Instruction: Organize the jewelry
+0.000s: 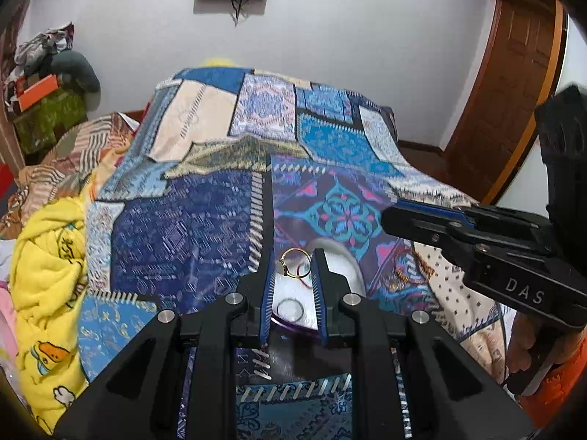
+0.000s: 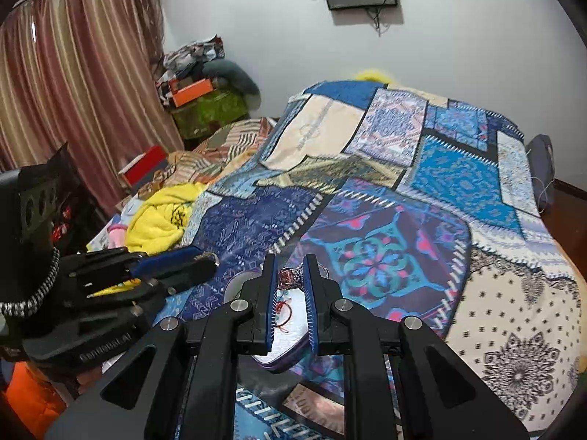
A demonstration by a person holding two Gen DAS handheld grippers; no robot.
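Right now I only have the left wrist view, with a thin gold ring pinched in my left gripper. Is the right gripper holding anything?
Observer: Yes. The right wrist view shows the right gripper shut on a small dark red sparkly piece at its fingertips.
Operator: My thin gold ring is over a tray. What shows below the right gripper?
Observer: Between its fingers you see a loop of red thread lying on the white tray with a purple rim.
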